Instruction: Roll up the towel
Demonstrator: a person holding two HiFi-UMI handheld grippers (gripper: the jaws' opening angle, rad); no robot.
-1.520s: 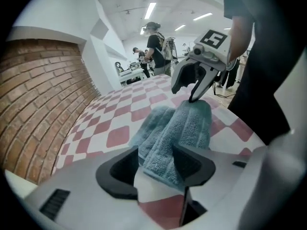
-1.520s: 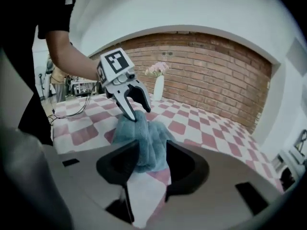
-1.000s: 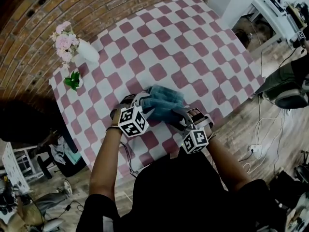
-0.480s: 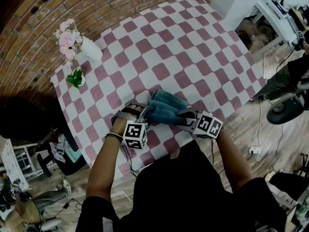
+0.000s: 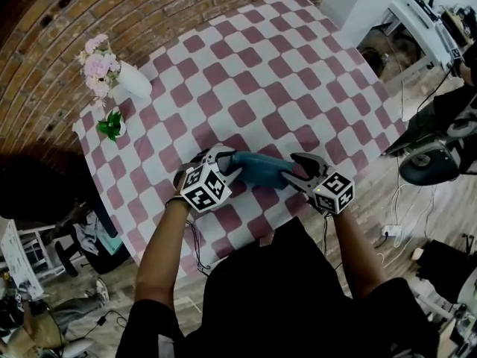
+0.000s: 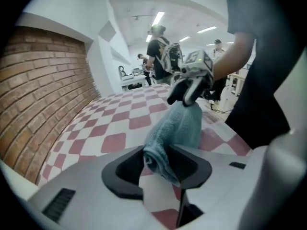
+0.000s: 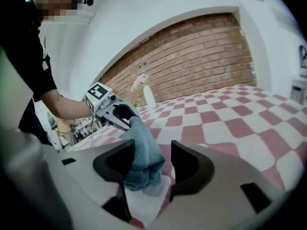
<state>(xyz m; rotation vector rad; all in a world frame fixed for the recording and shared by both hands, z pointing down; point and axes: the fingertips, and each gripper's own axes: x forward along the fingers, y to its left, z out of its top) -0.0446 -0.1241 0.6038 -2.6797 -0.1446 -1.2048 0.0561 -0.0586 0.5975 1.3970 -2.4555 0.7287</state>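
Blue terry towel (image 5: 261, 168), rolled: left hand-held gripper (image 5: 231, 160) just closed onto one end; right hand-held gripper (image 5: 294, 170) just opening, loose round other.

The checked table (image 5: 283, 73) is open across its middle and far side, and only a white vase (image 5: 133, 80) with flowers and a small green plant (image 5: 112, 124) at the left corner, and the blue towel (image 5: 261, 168) near the front, stand in the way.
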